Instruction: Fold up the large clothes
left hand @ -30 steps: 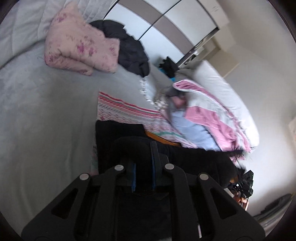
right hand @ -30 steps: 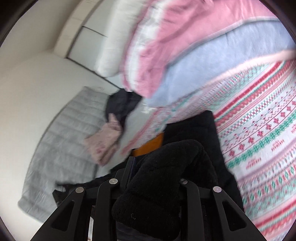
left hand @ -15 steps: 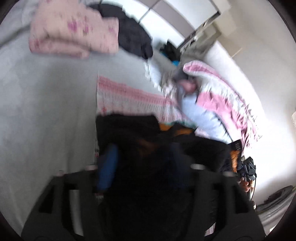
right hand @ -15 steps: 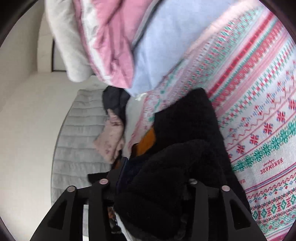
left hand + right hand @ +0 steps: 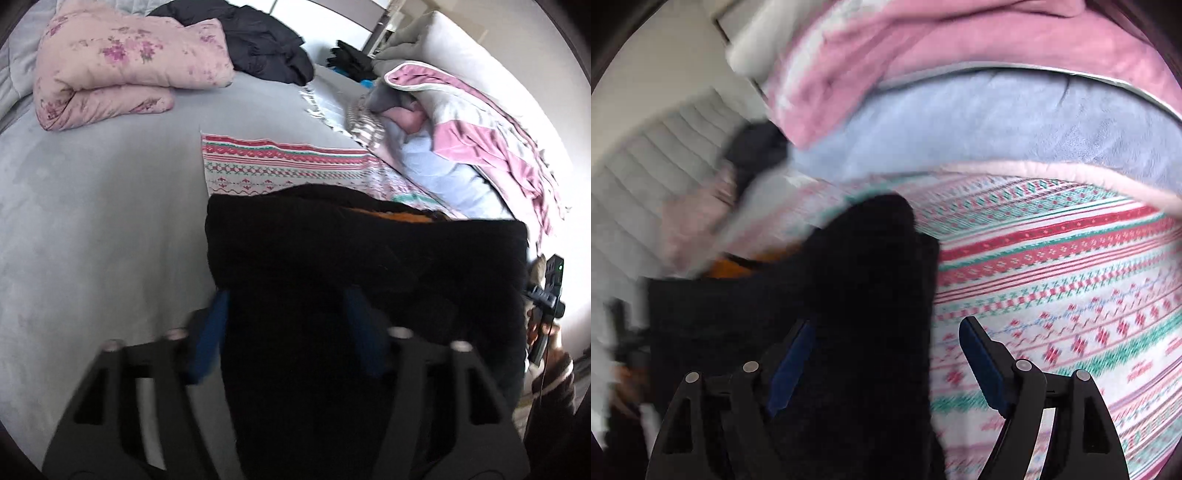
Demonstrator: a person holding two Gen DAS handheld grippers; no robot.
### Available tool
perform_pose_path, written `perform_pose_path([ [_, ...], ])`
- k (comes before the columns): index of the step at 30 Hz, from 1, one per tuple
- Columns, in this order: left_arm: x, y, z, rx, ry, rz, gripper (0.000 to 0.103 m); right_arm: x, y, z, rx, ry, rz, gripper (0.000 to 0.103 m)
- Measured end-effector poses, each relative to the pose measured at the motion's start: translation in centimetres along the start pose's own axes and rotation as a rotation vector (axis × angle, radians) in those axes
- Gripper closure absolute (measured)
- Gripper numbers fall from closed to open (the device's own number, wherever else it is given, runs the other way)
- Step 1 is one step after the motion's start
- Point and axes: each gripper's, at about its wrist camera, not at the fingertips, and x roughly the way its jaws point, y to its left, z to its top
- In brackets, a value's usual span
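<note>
A black fleece garment point(image 5: 351, 258) with an orange lining point(image 5: 391, 216) lies bunched on the bed, over a red-and-green patterned blanket point(image 5: 280, 166). My left gripper point(image 5: 288, 321) hangs low over its near edge. Its jaws are closing, with a thick fold of the black fleece filling the gap between the blue pads point(image 5: 216, 325). My right gripper point(image 5: 886, 354) is opening. The black garment point(image 5: 857, 295) rests against its left pad point(image 5: 790, 354), while the right pad stands free above the patterned blanket point(image 5: 1052, 295).
On the grey bed sheet point(image 5: 92, 221), a folded pink floral quilt point(image 5: 122, 62) and a heap of dark clothes point(image 5: 266, 40) lie at the far end. A pink, grey and light-blue blanket pile point(image 5: 461, 147) borders the right side. A person's sleeve point(image 5: 554, 384) shows at the right edge.
Both grippers were shut on the black garment and have since spread their jaws. Both have sunk toward the bed, and the garment now rests on the patterned blanket.
</note>
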Motion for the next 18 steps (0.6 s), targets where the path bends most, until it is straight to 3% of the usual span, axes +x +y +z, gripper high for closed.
perform_pose_path([
  [1, -0.1, -0.2, 0.1, -0.005, -0.012, 0.008, 0.071, 0.5, 0.2, 0.0, 0.004, -0.011, -0.001, 0.033],
  [2, -0.4, -0.4, 0.2, 0.000, -0.032, 0.027, 0.094, 0.6, 0.5, -0.1, 0.007, -0.030, 0.040, 0.067],
  [3, -1.0, -0.9, 0.4, 0.010, -0.063, 0.054, 0.094, 0.3, 0.9, -0.1, 0.015, -0.054, 0.035, 0.083],
  [5, -3.0, -1.6, 0.9, 0.022, -0.158, 0.079, 0.094, -1.7, 2.2, -0.1, -0.033, -0.159, -0.006, 0.089],
  [9, -7.7, -3.0, 3.9, 0.020, -0.369, 0.086, 0.094, -6.2, 3.5, 2.3, -0.072, -0.366, -0.068, 0.089],
  [12, -9.0, -3.3, 6.5, 0.026, -0.483, 0.102, 0.094, -6.8, 4.0, 4.6, -0.068, -0.446, -0.109, 0.089],
  [15, -6.4, -2.4, 8.6, 0.024, -0.464, 0.150, 0.094, -4.3, 3.5, 6.4, -0.044, -0.425, -0.139, 0.089],
  [18, -0.4, -0.2, 8.9, 0.011, -0.347, 0.225, 0.094, 0.8, 2.8, 6.6, -0.051, -0.317, -0.190, 0.089],
])
